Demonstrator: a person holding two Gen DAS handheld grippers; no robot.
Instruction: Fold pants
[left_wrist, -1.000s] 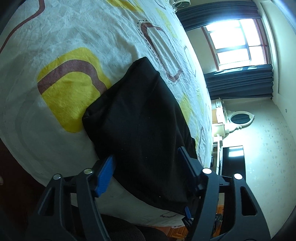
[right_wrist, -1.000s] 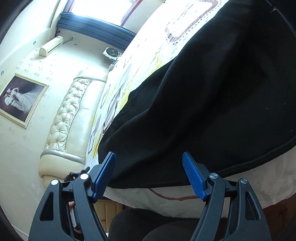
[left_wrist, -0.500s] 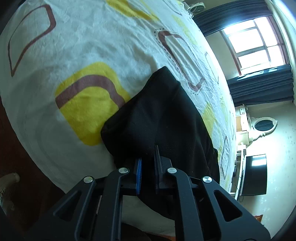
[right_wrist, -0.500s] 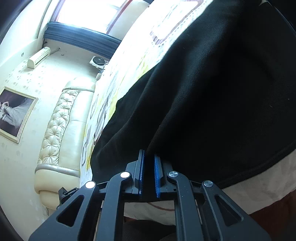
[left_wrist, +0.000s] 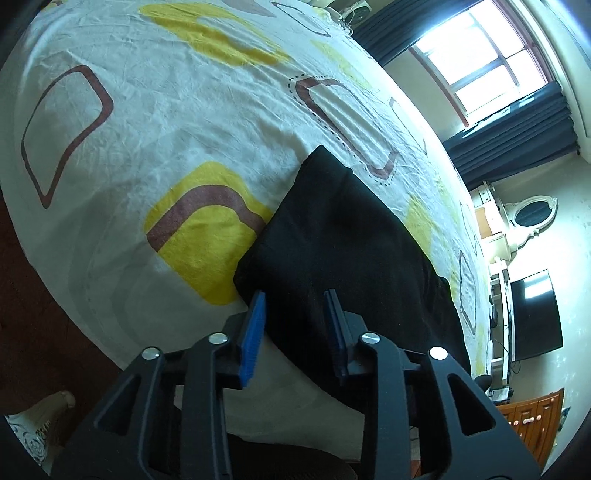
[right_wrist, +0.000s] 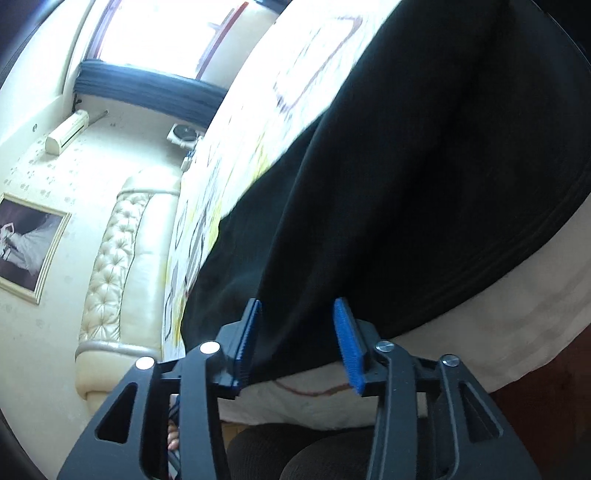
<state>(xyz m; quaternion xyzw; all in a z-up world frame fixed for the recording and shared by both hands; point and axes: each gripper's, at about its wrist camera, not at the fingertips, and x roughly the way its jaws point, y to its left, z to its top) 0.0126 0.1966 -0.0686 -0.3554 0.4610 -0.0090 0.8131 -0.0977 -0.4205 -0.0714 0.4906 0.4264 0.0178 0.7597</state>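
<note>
**Pants folded on the bed, both jaws apart**

The black pants (left_wrist: 343, 258) lay on the bed (left_wrist: 166, 129), near edge between the left hand-held gripper (left_wrist: 293, 325) and right hand-held gripper (right_wrist: 295, 332), both spread open. Long axis ran away toward the far window.

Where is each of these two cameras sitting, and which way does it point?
Left wrist: on the left gripper, looking across the bed over black pants toward a window; its open fingers show.
Right wrist: on the right gripper, facing the headboard; open fingers show.
Shared: pants, bed.
</note>
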